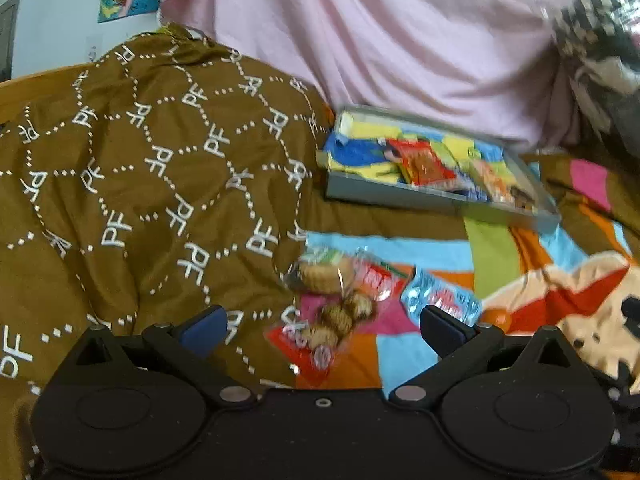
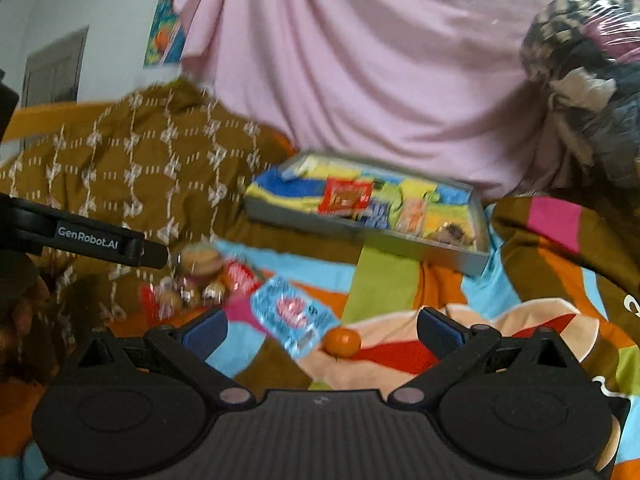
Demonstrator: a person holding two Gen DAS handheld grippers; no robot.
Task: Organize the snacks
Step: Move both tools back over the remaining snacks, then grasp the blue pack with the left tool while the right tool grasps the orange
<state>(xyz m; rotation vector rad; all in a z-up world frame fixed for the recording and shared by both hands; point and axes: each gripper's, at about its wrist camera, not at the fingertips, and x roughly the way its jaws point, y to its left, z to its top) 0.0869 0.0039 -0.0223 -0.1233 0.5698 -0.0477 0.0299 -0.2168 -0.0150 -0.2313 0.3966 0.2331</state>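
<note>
I judge the job about half done: the tray (image 2: 360,240) on the bed already holds several packets, while a cookie pack (image 1: 324,276), a red pack (image 1: 316,344), a blue packet (image 2: 290,312) and an orange ball (image 2: 342,342) lie loose in front of the tray. My left gripper (image 1: 324,324) hovers over the cookies, jaws wide and empty. My right gripper (image 2: 320,328), near the ball, is likewise spread and holds nothing.
</note>
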